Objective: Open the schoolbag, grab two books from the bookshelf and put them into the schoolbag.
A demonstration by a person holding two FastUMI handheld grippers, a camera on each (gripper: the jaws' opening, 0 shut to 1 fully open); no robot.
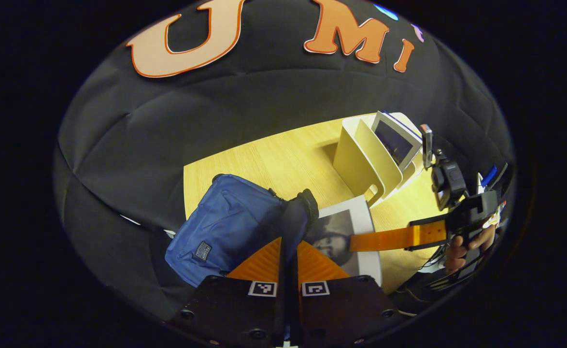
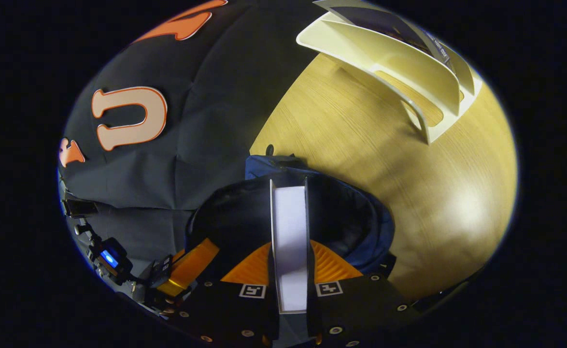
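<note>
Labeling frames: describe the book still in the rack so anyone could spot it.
On the wooden table, past the blue schoolbag, stands a cream slotted bookshelf. The book leans in its far slot: white-bordered dark cover, the other slots empty.

The blue schoolbag gapes open on the table; one book stands edge-up over its mouth, another stays in the cream bookshelf.

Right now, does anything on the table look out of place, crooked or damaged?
Nothing stands out. The blue schoolbag is held open at its rim by the left gripper, the right gripper holds a book edge-on over the opening, and the bookshelf stands upright with another book in it.
</note>
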